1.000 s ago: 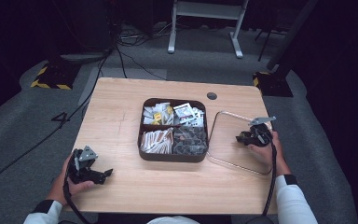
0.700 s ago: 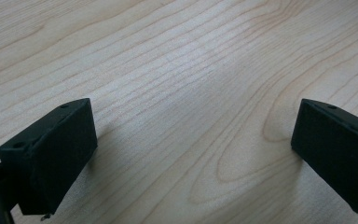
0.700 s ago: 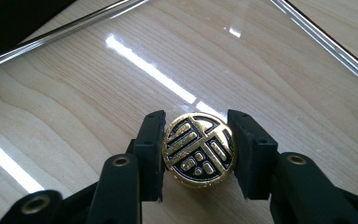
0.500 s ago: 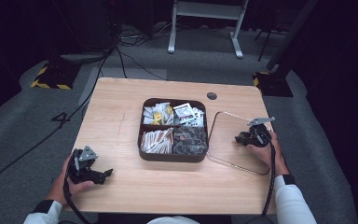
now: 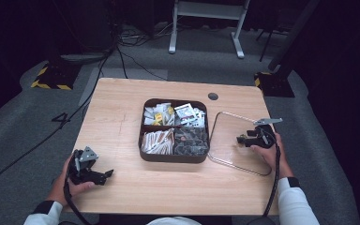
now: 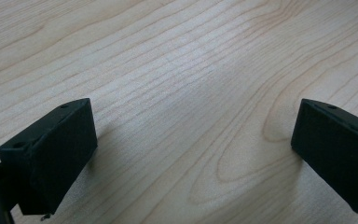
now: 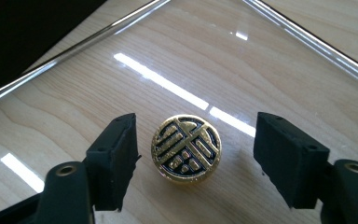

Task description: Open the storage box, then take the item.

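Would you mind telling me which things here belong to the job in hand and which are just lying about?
In the job:
- right gripper, jaws just opened, either side of the knob
- gold knob
- clear lid that the knob sits on
- compartment box beside the lid

Lying about:
- left gripper, open over bare table
- floor cables
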{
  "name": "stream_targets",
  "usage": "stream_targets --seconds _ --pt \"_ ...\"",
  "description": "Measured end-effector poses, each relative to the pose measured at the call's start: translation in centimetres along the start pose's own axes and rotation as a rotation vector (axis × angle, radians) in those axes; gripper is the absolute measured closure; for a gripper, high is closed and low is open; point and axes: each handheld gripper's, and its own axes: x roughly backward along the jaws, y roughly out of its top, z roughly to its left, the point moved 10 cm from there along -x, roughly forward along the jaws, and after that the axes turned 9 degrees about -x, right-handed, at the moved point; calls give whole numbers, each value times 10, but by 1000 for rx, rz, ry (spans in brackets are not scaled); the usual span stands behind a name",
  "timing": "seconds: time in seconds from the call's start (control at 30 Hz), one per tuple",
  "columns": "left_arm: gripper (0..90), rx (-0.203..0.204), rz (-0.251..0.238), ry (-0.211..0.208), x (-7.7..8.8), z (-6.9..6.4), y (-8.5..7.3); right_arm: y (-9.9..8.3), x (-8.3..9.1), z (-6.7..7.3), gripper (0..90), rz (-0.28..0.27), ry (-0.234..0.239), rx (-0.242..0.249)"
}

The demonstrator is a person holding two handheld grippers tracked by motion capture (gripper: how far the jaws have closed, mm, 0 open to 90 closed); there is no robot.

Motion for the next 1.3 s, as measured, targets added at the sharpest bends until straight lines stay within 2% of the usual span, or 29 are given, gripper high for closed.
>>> stream_targets --seconds 0.27,0.53,0.87,0.9,1.0,1.3 --pt "2 -2 1 -3 0 0 0 5 3 7 270 -12 -3 24" --pt "2 -4 1 -3 0 0 0 16 9 27 269 -45 23 64" --pt "2 -6 1 -4 0 1 0 35 13 44 286 -89 28 98" --pt "2 -4 1 -5 0 0 0 43 15 49 290 -113 32 106" --pt "2 -3 1 -5 0 0 0 55 15 59 293 -130 41 128" --pt "1 -6 1 -4 0 1 0 91 4 102 308 -135 117 183"
